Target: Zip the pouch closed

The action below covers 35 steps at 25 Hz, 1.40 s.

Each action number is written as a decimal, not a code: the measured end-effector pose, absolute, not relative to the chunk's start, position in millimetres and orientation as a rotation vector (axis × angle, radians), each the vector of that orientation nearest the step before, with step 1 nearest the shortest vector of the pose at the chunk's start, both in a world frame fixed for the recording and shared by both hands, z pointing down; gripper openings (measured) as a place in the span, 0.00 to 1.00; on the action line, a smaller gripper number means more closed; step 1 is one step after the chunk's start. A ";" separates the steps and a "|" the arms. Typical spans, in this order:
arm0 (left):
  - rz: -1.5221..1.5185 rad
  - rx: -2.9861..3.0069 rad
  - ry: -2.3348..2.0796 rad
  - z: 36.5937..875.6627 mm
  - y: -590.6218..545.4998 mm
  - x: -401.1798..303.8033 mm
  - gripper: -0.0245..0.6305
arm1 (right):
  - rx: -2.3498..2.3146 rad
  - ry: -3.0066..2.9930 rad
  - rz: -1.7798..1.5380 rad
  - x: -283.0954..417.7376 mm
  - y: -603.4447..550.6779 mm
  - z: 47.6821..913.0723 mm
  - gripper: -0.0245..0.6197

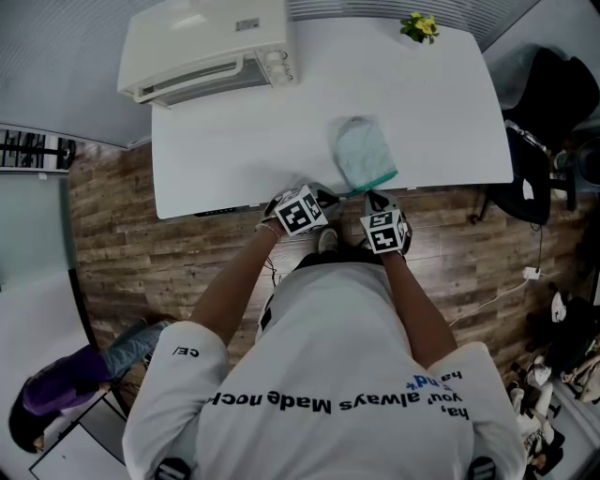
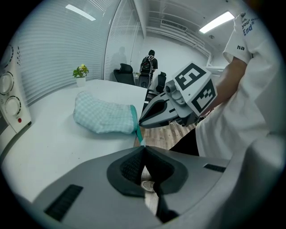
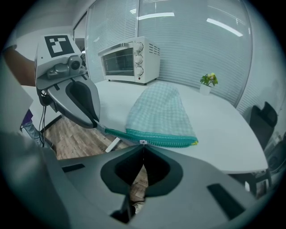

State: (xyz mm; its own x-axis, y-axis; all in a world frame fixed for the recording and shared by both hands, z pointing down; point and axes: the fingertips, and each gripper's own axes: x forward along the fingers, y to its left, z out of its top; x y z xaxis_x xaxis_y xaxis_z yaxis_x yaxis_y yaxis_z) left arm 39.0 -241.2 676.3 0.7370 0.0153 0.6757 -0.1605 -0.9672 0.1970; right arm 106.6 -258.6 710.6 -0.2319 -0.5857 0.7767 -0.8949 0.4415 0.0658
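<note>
- A white table stands on a wood-plank floor. A cream toaster oven sits at its far left corner and a small potted plant at the far edge.
- The pale teal checked pouch lies flat on the table by the near edge, with its zipped side turned toward the person.
- The left gripper is pinched shut on the green zipper tail, which sticks out past the table edge.
- The right gripper is also closed tight, with the small white zipper pull right at its tips.
- The zipper runs crosswise in front of the right gripper, from the held tail on its left to a yellowish end on its right. The two grippers sit just beside each other at the tail end.
- The likely stroke is along that line, away from the left gripper.
- I cannot tell whether the teeth beyond the pull are open or already meshed. In the head view the marker cubes cover both sets of tips.
</note>
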 end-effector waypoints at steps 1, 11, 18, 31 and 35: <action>1.053 2.698 -0.116 675.8 -240.5 39.1 0.07 | 1.245 -1.935 0.515 106.5 -258.4 710.4 0.05; 1.087 2.688 -0.123 678.6 -238.1 28.3 0.07 | 1.252 -1.931 0.514 108.8 -258.8 712.0 0.05; 1.099 2.686 -0.131 681.1 -240.4 22.8 0.07 | 1.256 -1.929 0.518 112.3 -260.0 713.1 0.05; 1.132 2.682 -0.135 682.3 -247.7 11.7 0.07 | 1.267 -1.904 0.535 118.9 -260.2 714.0 0.05; 1.146 2.681 -0.140 681.5 -251.0 7.9 0.07 | 1.268 -1.905 0.533 119.2 -261.1 712.7 0.05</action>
State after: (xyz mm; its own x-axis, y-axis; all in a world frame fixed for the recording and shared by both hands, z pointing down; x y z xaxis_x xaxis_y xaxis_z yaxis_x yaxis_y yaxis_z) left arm 7.9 -251.0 681.5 0.6913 -0.0001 0.7226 -0.1734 -0.9708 0.1657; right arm 119.2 -261.1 712.7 -0.2070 -0.5833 0.7854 -0.9061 0.4170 0.0709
